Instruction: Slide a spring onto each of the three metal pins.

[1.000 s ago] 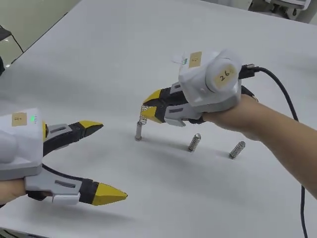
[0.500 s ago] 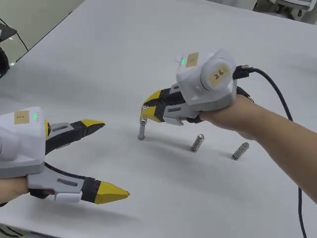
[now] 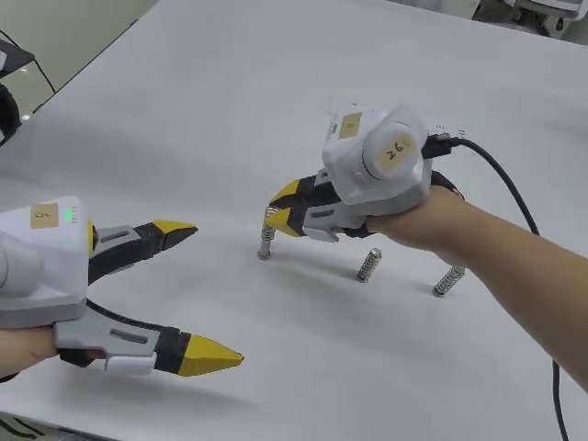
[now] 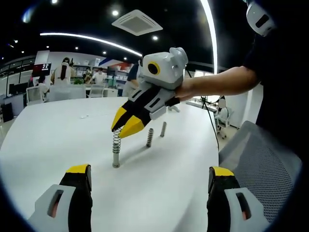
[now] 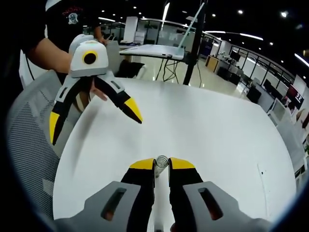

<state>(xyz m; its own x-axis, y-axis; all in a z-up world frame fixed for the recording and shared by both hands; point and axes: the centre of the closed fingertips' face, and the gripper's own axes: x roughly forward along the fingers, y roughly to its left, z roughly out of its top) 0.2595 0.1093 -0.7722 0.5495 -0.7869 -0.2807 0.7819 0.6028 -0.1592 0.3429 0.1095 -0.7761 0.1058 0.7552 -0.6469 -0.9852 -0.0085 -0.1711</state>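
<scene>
At the near left, the left hand-held gripper (image 3: 195, 292) hangs over the white table (image 3: 230, 110) with its jaws spread wide and nothing between them. The left gripper view shows its two yellow-tipped jaws standing far apart at the bottom. To its right, near the middle of the table, the left pin (image 3: 264, 252) stands upright. A spring (image 3: 267, 226) sits over its upper part and leaves the lower shaft bare. In the left gripper view this spring (image 4: 116, 140) rides high on the left pin (image 4: 116, 159).

The right hand-held gripper (image 3: 274, 211) reaches in from the right, jaws closed on the top end of the spring — in the right gripper view the spring (image 5: 161, 161) peeks out between the nearly meeting yellow tips. Farther right, just below the person's hand, the middle pin (image 3: 369, 265) stands on the table with coils covering its whole length. The right pin (image 3: 447, 279), near it, is covered the same way. A black cable (image 3: 501, 179) runs from the back of the right hand-held gripper toward the right edge.
</scene>
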